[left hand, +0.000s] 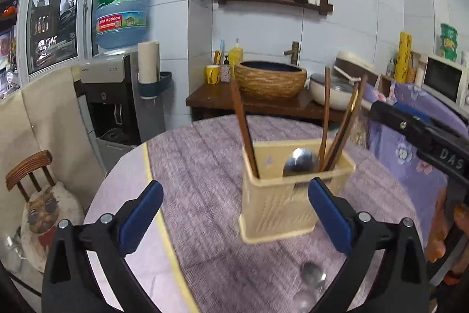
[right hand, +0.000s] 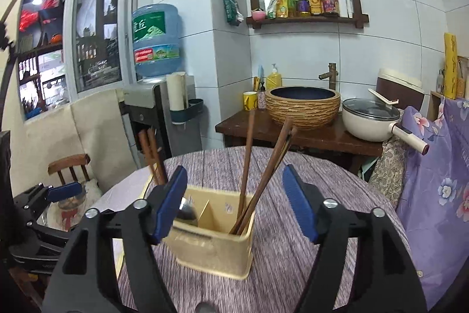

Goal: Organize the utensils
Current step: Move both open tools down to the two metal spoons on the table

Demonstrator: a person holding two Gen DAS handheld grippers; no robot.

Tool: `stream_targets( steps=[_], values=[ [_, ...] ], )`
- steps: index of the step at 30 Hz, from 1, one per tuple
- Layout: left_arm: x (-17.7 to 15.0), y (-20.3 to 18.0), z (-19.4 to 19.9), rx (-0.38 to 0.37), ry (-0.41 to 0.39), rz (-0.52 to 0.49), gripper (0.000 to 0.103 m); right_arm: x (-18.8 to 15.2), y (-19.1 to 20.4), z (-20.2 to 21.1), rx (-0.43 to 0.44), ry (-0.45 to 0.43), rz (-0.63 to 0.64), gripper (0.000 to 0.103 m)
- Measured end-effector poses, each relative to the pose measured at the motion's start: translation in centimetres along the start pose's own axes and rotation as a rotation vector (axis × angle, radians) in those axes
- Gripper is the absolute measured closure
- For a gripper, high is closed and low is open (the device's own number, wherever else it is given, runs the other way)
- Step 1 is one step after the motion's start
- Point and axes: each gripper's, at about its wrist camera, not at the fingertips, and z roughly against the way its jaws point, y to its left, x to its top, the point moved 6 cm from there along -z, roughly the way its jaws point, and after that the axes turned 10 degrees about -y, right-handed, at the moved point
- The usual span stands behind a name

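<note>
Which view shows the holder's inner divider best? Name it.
The right wrist view: it looks down into the holder and shows the divider plainly. The left wrist view shows the holder from lower; no divider can be made out.

Chopsticks (left hand: 243, 134) in holder (left hand: 275, 210) on table (left hand: 205, 166)

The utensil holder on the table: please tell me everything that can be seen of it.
The utensil holder is a cream-yellow rectangular box, plastic by its look, with ribbed outer walls and an inner divider. It stands upright on the purple-grey tablecloth. One compartment holds brown wooden chopsticks; another holds a metal spoon, bowl up, beside more chopsticks. Neither gripper touches it.
</note>
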Motion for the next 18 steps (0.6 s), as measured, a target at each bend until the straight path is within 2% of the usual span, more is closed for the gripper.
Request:
stream_targets(
  steps=[2, 6, 10, 13, 18],
  values=[
    [-2.0, 0.8, 0.9, 0.019, 0.038, 0.0, 0.005, -1.6, 0.5, 1.0, 0.005, 0.029, 0.011, 0.032],
    [-6.9, 2.6, 2.5, 0.067, 0.145, 0.056, 0.005, -7.0, 1.4, 2.3, 0.032, 0.176, 0.01, 0.031],
    [-10.5, 3.7, 4.2, 0.098, 0.191, 0.103, 0.005, -12.7, 1.6, 4.0, 0.037, 0.297, 0.023, 0.031],
    [-12.2, 3.3, 4.7, 0.083, 0.227, 0.097, 0.005, -15.8, 1.5, 4.9, 0.02, 0.365, 0.051, 0.031],
    [-13.6, 2.4, 5.7, 0.072, 0.231, 0.054, 0.005, -19.3, 1.6, 4.6, 0.012, 0.467, 0.076, 0.032]
  ],
)
